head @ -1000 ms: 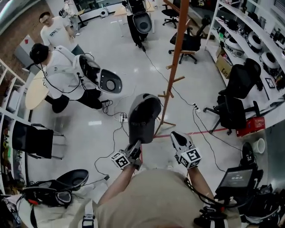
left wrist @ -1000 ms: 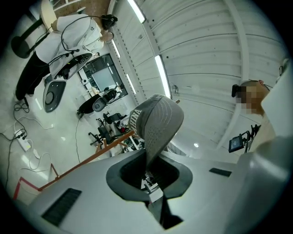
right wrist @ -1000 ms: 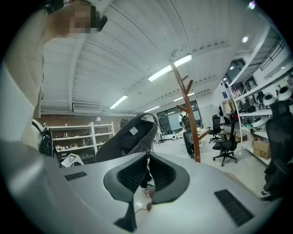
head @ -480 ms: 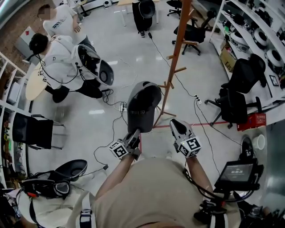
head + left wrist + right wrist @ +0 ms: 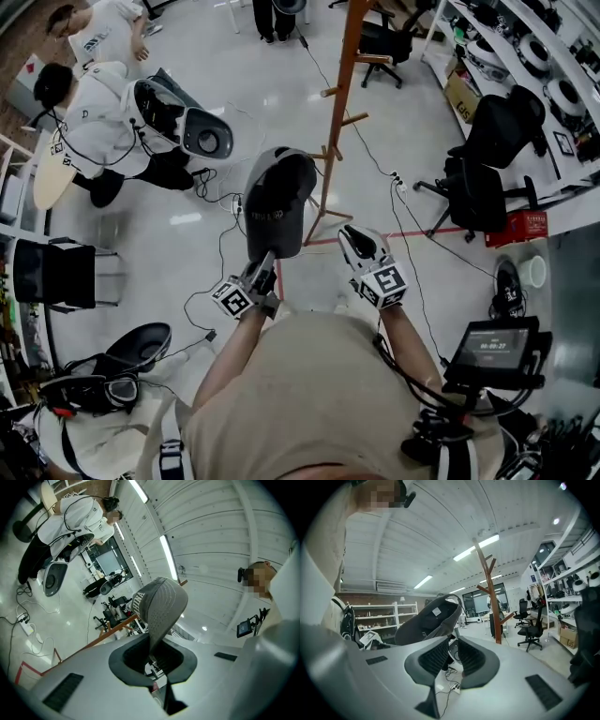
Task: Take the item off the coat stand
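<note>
A dark grey cap (image 5: 277, 202) hangs in the air, off the wooden coat stand (image 5: 336, 112) and just to its left. My left gripper (image 5: 265, 267) is shut on the cap's brim (image 5: 157, 639), and the crown (image 5: 159, 599) rises beyond the jaws. My right gripper (image 5: 354, 239) is to the right of the cap and apart from it. Its jaws have just been opening and stand a little open (image 5: 452, 656) with nothing between them. From the right gripper view the cap (image 5: 426, 620) shows at the left and the coat stand (image 5: 490, 592) behind.
Two people in white (image 5: 89, 122) work with gear at the upper left. Black office chairs (image 5: 473, 192) and shelves stand at the right, and a black chair (image 5: 56, 274) at the left. Cables and a power strip (image 5: 398, 183) lie on the floor. A small screen (image 5: 492, 349) is at my lower right.
The head view has swung, so the scene sits higher and more to the left. The cap stays in my left gripper, and both grippers keep nearly their places.
</note>
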